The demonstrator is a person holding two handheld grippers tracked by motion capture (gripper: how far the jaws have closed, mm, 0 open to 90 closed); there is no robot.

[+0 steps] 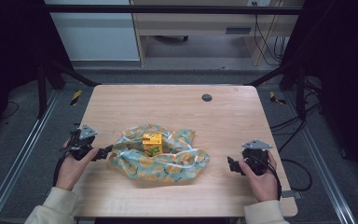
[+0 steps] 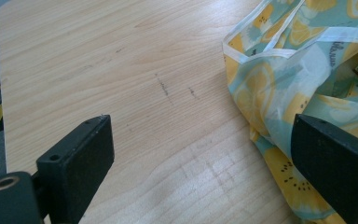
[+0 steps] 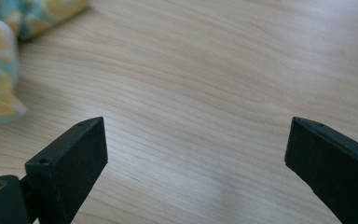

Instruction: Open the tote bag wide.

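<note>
Left gripper (image 1: 106, 152): jaws spread, nothing pinched, set just beside the bag (image 1: 161, 158). Right gripper (image 1: 232, 165): jaws spread, held apart from it. Bag: mid-desk (image 1: 168, 105), yellow box (image 1: 152, 142) inside; judged soft, light, best pinched at the white-trimmed edge.

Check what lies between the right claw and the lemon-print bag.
Nothing: bare table separates the right claw from the lemon-print bag, seen in the high view.

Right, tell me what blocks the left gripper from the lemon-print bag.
Nothing visible does. The left gripper, jaws open, sits at the lemon-print bag's left edge, with only bare table beside it. The bag's fabric already lies by one jaw.
</note>
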